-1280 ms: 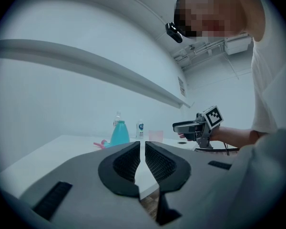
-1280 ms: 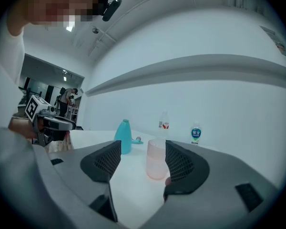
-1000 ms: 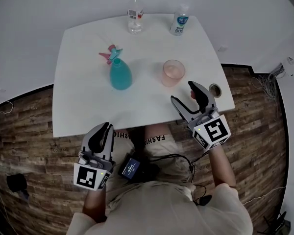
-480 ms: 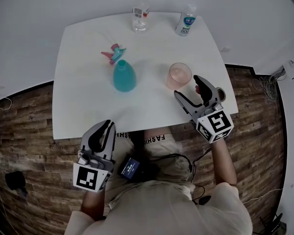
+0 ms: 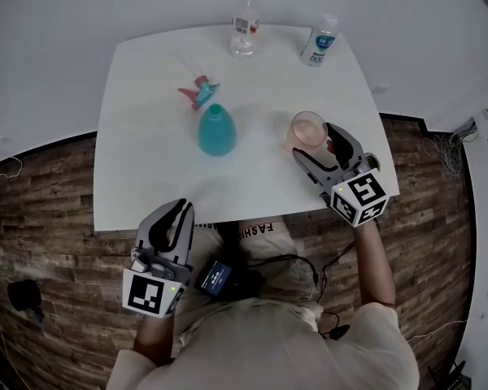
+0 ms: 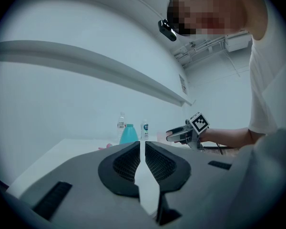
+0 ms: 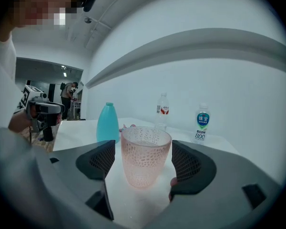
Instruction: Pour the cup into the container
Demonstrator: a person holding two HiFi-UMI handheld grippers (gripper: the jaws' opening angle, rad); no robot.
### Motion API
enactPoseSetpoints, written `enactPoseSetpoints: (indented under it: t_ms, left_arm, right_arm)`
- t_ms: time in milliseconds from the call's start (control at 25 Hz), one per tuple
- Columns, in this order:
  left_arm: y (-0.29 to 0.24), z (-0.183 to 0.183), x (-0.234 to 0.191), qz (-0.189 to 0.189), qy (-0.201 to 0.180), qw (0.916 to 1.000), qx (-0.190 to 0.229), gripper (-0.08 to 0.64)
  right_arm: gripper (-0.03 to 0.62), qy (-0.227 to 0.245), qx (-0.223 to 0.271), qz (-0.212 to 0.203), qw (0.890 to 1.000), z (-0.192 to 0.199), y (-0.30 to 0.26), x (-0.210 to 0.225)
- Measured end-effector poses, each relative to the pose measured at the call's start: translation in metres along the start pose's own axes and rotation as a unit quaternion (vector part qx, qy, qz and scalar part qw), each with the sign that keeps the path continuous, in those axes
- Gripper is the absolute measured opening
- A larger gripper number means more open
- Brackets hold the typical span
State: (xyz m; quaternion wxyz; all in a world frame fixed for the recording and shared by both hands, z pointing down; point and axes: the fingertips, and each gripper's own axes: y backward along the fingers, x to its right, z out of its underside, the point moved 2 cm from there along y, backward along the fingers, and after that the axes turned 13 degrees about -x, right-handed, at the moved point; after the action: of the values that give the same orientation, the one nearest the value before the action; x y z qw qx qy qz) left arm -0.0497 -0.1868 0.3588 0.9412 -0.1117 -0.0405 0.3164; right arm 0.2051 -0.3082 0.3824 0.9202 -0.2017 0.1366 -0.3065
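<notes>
Right tongs [image 5: 315, 143]: released. The jaws stand wide and have just been opening. A pink dimpled cup [image 7: 146, 151] stands upright between the pads. One pad is clear of it and the other is just beside its wall, with no grip on it. The cup rests on the white tabletop [image 5: 146, 169], near the right edge in the head view.

Left tongs [image 6: 143, 149]: clenched, with only a thin slit between the pads and nothing in it. They are held off the tabletop, just short of its near edge, over the person's lap.

Teal bottle [image 5: 217, 130]: neck open, upright mid-tabletop, well apart from the cup on its left. A pink-and-teal spray head [image 5: 198, 93] lies just beyond it.

At the far edge, both upright, stand a clear water bottle [image 5: 244, 23] and a white-labelled bottle [image 5: 319, 41].
</notes>
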Motion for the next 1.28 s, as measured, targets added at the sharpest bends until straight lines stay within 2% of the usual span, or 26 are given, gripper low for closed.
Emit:
enactPoseSetpoints:
  t_ms: [280, 880, 1280]
  left_arm:
    - [0.0, 0.006, 0.0, 0.003, 0.019, 0.9996, -0.02, 0.027]
    - [0.005, 0.005, 0.003, 0.0, 0.005, 0.9999, -0.011, 0.026]
    - [0.012, 0.009, 0.003, -0.007, 0.008, 0.9998, -0.017, 0.028]
  right_arm:
    - [0.354, 0.004, -0.014, -0.023, 1.0, 0.005, -0.013, 0.002]
    - [0.353, 0.023, -0.019, -0.08, 0.996, 0.008, -0.024, 0.003]
    - [0.353, 0.049, -0.016, -0.088, 0.995, 0.008, -0.023, 0.003]
